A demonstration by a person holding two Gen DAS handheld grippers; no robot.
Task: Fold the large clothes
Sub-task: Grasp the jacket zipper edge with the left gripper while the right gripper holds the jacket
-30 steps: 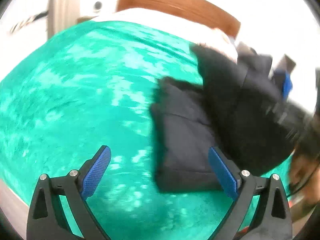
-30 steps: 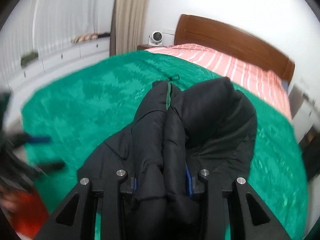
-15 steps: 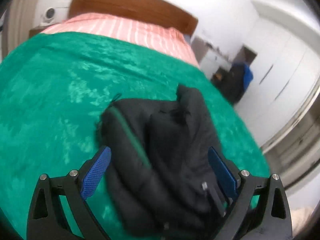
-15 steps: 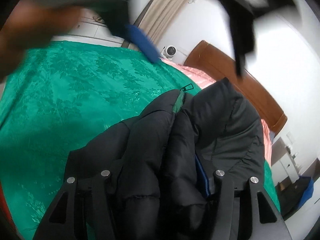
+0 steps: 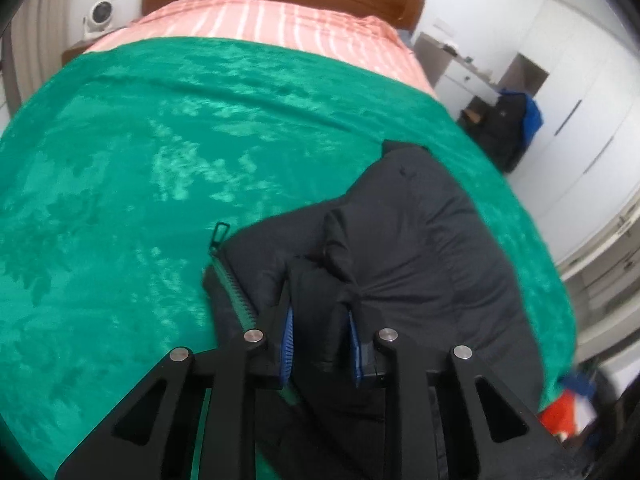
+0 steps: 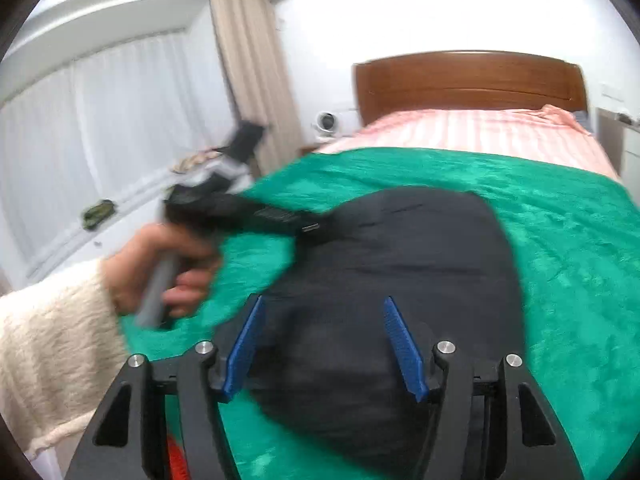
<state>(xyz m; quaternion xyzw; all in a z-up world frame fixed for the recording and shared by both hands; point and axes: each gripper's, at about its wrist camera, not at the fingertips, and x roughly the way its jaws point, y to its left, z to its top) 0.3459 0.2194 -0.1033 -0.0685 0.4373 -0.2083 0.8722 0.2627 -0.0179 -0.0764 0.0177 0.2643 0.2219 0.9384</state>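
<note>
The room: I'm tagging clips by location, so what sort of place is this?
Most likely a home bedroom: a bed with a wooden headboard, a green blanket over striped pink bedding, and a curtained window.

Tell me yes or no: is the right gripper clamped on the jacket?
No, the right gripper is open, its blue pads spread apart over the jacket.
</note>
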